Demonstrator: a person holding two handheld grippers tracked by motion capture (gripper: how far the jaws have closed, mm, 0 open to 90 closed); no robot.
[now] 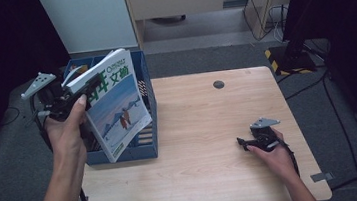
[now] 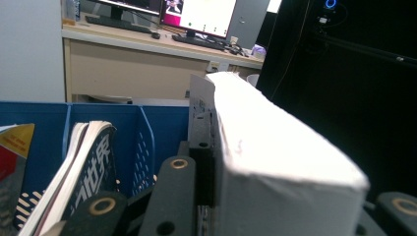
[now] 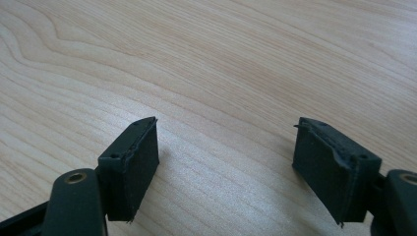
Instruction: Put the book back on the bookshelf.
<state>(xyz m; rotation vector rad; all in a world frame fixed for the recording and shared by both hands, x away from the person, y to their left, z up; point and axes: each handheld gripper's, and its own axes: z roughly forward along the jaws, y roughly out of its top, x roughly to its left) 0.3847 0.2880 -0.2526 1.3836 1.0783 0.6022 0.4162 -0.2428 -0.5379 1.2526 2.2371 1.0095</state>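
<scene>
Gripping a magazine (image 1: pixel 116 104) by its spine edge, the left tongs (image 1: pixel 82 90) are holding it tilted above the blue file rack (image 1: pixel 148 146), apparently for slotting beside others, while the right tongs (image 1: pixel 244 143) are resting open on the tabletop (image 1: pixel 204 128).

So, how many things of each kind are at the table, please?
Books: 3 (held book, two in the rack)
Blue file rack: 1
Grippers: 2 (left gripper, right gripper)
Total: 6
</scene>
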